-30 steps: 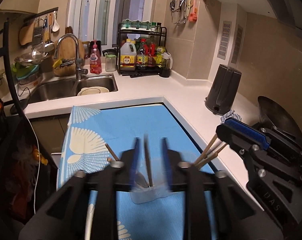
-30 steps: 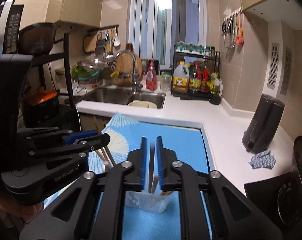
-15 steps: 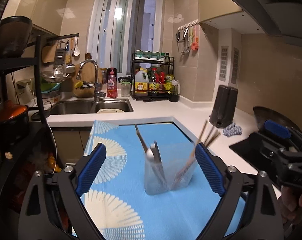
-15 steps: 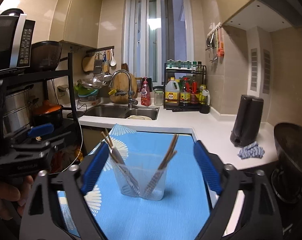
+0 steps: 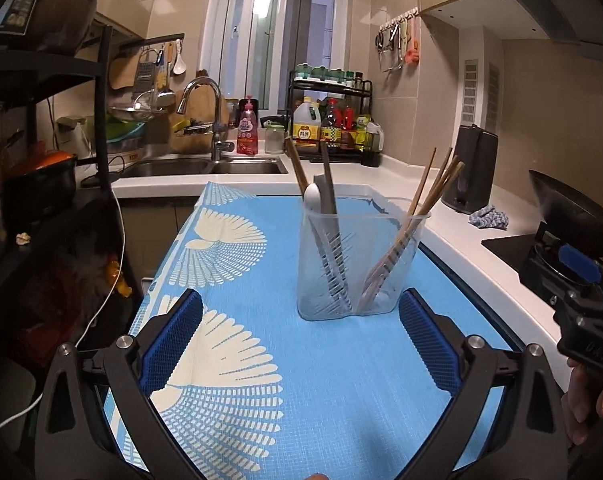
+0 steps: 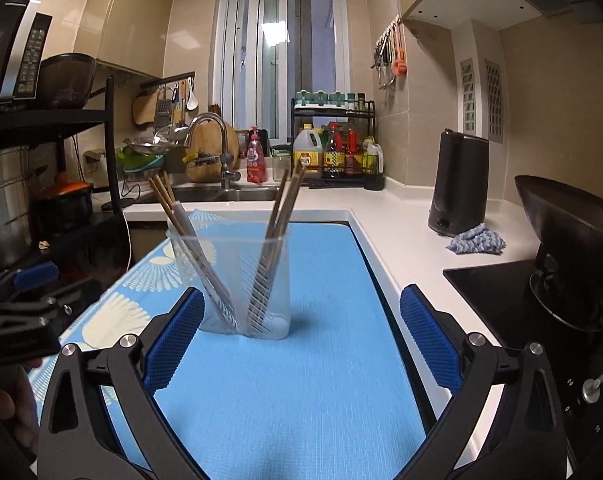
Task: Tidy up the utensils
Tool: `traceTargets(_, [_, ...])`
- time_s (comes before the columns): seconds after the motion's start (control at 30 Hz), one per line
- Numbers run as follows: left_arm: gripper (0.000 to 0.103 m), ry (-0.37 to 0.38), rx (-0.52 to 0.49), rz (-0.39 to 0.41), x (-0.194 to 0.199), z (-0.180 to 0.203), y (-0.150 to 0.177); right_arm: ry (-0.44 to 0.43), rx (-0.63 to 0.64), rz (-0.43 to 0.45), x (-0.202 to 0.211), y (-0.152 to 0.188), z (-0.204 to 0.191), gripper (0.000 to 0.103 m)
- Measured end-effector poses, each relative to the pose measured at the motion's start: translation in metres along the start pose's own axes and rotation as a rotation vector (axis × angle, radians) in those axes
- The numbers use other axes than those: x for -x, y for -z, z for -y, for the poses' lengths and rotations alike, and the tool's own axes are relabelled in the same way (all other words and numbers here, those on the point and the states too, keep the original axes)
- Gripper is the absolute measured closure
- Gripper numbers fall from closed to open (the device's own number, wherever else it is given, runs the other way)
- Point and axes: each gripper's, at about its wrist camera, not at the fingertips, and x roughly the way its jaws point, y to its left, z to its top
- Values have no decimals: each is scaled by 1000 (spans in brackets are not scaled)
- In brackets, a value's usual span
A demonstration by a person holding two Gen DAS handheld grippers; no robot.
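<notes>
**Utensils sorted, both grippers let go**

Because the clear holder [image 5: 361, 260] splits its load, the spoon [image 5: 315, 200] and dark-handled pieces lean left while the chopsticks [image 5: 433, 196] lean right, likely to keep kinds apart. It stands mid-mat on the blue mat [image 5: 321, 380] covering the desk. Nearer, the left gripper [image 5: 297, 344] and right gripper [image 6: 301, 344] are both opening wide, fingers empty.

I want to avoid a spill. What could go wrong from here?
1. The clear holder is light and its chopsticks and spoon lean outward; a bump could tip it.
2. The left gripper and right gripper, jaws opening and empty, sit close to it.
</notes>
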Motion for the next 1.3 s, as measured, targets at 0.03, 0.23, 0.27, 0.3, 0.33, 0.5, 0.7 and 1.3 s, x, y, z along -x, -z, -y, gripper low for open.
traceTargets(0.03, [8,-2,8,-5,-1,-1,2,1,-5,-8,-2,2,1,6])
traceTargets(0.23, [8,-4,4,-25,-9,4,14,-7,-16,-39,-10,11,2,6])
traceTargets(0.27, [8,-1,-2,-28,-10,5,14,-11,-20,-44,-11,12,3,6])
traceTargets(0.3, [7,-1,-7,-27,-10,6,14,-17,-22,-53,-12,13,2,6])
traceTargets(0.33, [7,-3,-7,-20,-10,7,14,-18,-22,-64,-14,15,1,6])
traceTargets(0.5, [7,0,13,-31,-12,7,16,-3,4,-62,-15,17,-3,6])
traceTargets(0.7, [8,-5,17,-33,-15,9,18,-3,13,-72,-17,19,-7,6])
traceTargets(1.3, [7,-1,11,-47,-17,11,21,5,16,-88,-21,21,-8,6])
